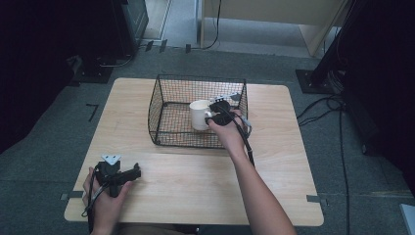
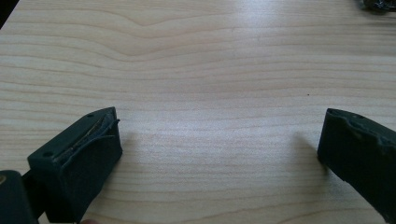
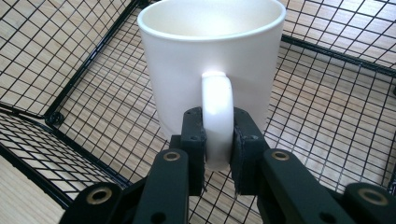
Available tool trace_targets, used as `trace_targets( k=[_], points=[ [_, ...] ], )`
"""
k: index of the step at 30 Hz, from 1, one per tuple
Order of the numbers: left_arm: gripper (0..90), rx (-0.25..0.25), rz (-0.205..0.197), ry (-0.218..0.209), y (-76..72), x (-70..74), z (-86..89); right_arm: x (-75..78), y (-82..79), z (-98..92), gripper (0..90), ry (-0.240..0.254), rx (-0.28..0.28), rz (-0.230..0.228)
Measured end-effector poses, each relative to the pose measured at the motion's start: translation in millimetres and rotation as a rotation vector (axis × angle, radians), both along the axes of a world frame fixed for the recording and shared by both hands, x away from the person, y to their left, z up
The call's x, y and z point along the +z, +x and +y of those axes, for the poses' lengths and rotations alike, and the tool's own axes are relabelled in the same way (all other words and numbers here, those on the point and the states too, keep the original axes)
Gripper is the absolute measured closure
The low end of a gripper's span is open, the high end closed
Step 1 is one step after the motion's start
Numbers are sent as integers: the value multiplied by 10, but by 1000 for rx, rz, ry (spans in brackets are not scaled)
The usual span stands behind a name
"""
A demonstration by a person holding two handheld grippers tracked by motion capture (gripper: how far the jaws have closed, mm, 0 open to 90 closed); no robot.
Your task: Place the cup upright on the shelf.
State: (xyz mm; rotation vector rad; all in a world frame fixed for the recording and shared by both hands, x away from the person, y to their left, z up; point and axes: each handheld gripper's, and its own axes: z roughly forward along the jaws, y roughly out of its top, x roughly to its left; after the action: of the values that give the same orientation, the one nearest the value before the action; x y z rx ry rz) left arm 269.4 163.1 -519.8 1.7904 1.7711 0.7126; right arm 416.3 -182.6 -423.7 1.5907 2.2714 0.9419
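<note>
We find no text, label, brand, number or sign that can be read anywhere in these views. The white mug (image 3: 210, 60) carries a plain, unprinted wall and handle, the wire basket (image 1: 161, 105) bears no tag, and the wooden table (image 2: 196, 70) shows only its grain.
</note>
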Motion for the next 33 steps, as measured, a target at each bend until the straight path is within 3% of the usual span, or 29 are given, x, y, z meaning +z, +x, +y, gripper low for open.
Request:
trace_targets(
  k=[3, 15, 22, 29, 30, 33],
  points=[
    [0, 0, 0, 0, 0, 0, 0, 27, -1, -27, 744, 29, -5, 3],
    [0, -1, 0, 0, 0, 0, -1, 22, -3, -36, 758, 30, -9, -5],
    [0, -1, 0, 0, 0, 0, -1, 75, -61, -41, 728, 51, -2, -44],
    [0, -1, 0, 0, 0, 0, -1, 126, -198, -28, 571, 64, 15, -103],
    [0, -1, 0, 0, 0, 0, -1, 145, -263, -29, 479, 80, 28, -130],
    [0, -1, 0, 0, 0, 0, -1, 168, -346, -41, 376, 81, 44, -162]
  ],
)
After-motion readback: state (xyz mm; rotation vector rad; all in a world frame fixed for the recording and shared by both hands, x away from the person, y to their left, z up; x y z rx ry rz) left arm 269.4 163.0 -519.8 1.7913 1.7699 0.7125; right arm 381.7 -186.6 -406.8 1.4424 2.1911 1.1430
